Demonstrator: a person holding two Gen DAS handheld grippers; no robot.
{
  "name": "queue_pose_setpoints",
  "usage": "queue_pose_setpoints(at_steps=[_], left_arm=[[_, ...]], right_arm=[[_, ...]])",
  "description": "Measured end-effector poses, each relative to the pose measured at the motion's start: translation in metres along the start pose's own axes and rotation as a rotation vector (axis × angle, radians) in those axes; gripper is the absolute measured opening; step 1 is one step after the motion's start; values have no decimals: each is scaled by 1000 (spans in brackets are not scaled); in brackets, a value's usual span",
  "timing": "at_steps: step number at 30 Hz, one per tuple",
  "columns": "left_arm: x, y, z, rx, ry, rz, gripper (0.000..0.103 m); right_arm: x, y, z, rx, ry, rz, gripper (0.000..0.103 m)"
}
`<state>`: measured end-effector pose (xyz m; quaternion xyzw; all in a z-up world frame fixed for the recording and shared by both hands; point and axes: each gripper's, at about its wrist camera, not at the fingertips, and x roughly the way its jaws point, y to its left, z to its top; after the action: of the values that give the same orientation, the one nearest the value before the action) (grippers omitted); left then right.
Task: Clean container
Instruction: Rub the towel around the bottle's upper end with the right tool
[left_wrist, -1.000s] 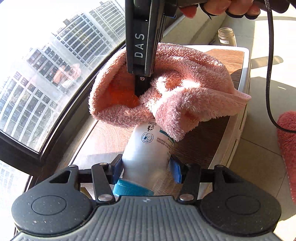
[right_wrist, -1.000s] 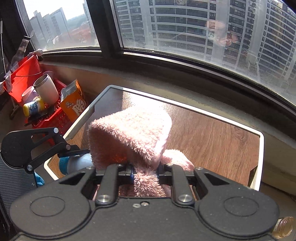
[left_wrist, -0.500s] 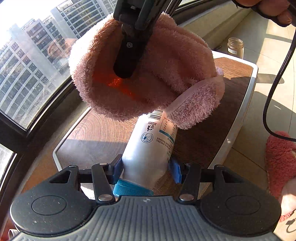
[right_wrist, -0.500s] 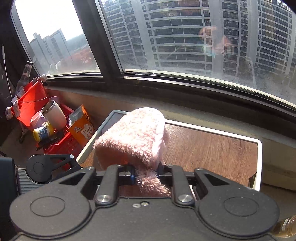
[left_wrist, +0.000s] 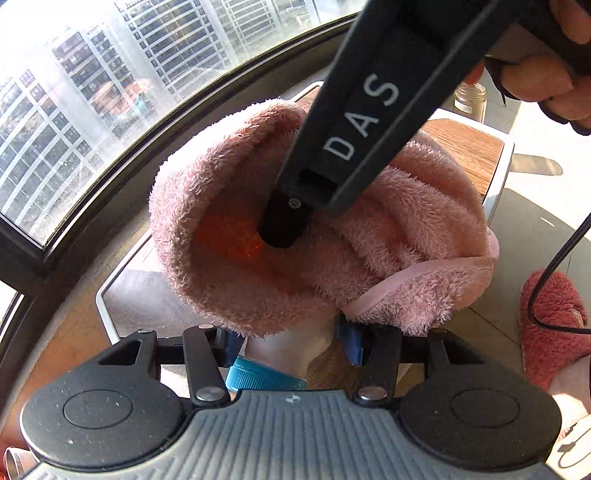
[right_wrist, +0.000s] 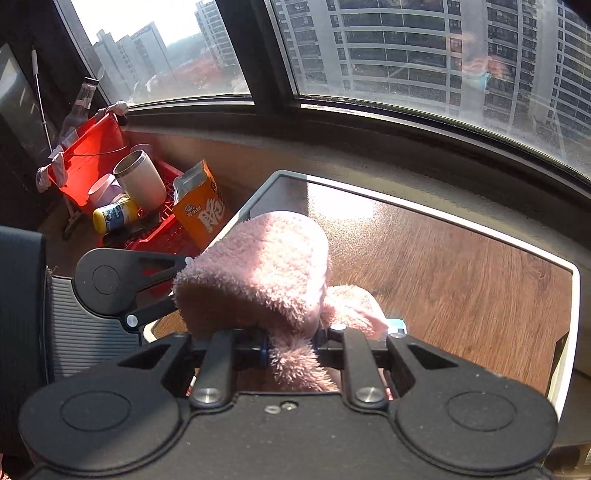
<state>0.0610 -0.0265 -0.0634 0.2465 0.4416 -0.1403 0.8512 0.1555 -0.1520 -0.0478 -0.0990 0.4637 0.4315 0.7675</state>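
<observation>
A white bottle (left_wrist: 284, 349) with a blue cap (left_wrist: 264, 378) sits between the blue pads of my left gripper (left_wrist: 290, 341), which is shut on it near the cap end. A fluffy pink towel (left_wrist: 332, 243) is draped over most of the bottle and hides its body. My right gripper (right_wrist: 290, 349) is shut on a fold of that pink towel (right_wrist: 266, 273); its black body crosses the left wrist view from the upper right. Both are held above a wood-top table with a white rim (right_wrist: 570, 314).
A glass jar (left_wrist: 470, 98) stands beyond the table's far corner. A red crate (right_wrist: 147, 229) holds a metal cup, a yellow bottle and an orange bag (right_wrist: 201, 214) by the window wall. A red fuzzy slipper (left_wrist: 554, 325) lies on the floor.
The towel has come down along the bottle toward my left gripper and now covers the label. The right gripper has moved closer to the left one.
</observation>
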Motion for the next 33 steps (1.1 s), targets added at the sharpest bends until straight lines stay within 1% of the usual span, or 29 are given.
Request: queue_pose_setpoints(at_steps=[10,13,14,17,19,21,24,27,31,33], left_arm=[[0,3,-2,-7,9,-12,52],[1,7,-1,-29,18,-30,52],[1,8,0,-38,23,-37,52],[5,7,0,-48,29,-41,52],[5,6,0,-49,31,-40,52],[4,5,0,-46,31,-35,52],[4,5,-1,-48,31,-34,52],[4,6,-1,-52,29,-32,52],[5,5,-2,-52,36,-26,52],[5,4,-2,-49,36,-25,52]], right_arm=[[-9,-46,-7,67,-17,-194,18],[-18,-57,-8,98,-43,-214,18],[-22,-57,-8,102,-59,-206,18],[-39,-50,0,93,-122,-122,19],[-43,-40,4,68,-137,-67,19],[-41,-28,5,41,-129,-17,20],[-34,-9,6,-9,-101,19,20],[-27,1,7,-6,-77,82,20],[-19,8,6,10,-49,121,20],[-14,7,4,42,-40,159,20]])
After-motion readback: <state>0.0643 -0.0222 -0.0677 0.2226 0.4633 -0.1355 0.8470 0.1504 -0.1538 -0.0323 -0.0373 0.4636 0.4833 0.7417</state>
